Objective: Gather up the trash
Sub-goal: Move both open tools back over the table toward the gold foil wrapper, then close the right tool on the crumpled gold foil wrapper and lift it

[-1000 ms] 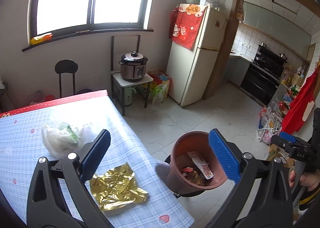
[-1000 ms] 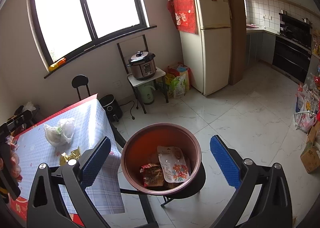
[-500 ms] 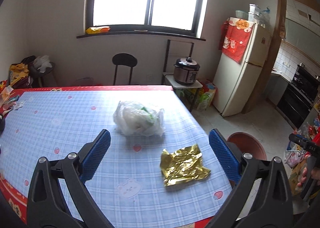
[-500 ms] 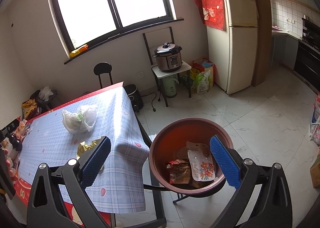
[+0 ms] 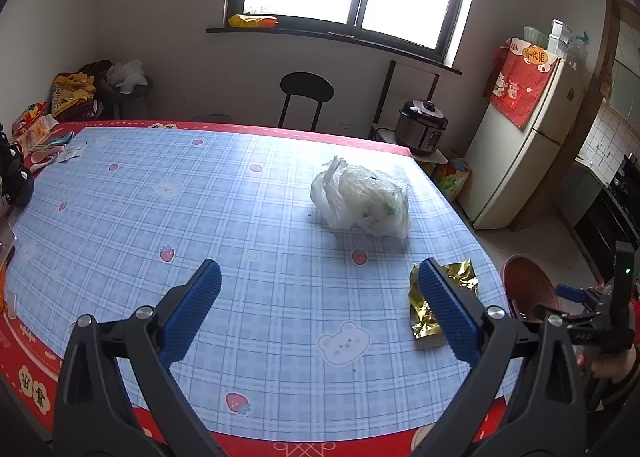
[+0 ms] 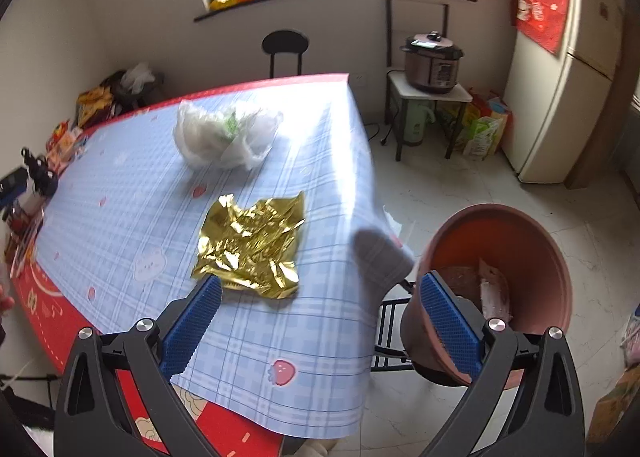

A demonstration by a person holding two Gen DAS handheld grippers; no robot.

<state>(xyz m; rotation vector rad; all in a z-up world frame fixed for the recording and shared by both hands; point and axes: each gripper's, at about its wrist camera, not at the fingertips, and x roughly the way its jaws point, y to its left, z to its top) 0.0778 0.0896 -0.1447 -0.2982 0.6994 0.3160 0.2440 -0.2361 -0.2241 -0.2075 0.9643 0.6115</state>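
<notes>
Between the right gripper's (image 6: 320, 315) wide fingers, gold wrapper (image 6: 250, 243) lies flat, long axis pointing away.

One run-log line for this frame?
left gripper: open, empty | right gripper: open, empty | gold wrapper, plastic bag: on table | bin: holds trash

The counter (image 5: 256, 241) wears a pale blue plaid cloth dotted with pink strawberries and white bear faces, edged in red. On it lie a crumpled shiny gold foil wrapper (image 6: 250, 247) and a translucent white plastic bag (image 5: 362, 203) with green flecks. The round plastic bin (image 6: 516, 253) is terracotta brown. Both black tongs (image 5: 316, 313) (image 6: 318, 323) carry ribbed blue pads.
</notes>
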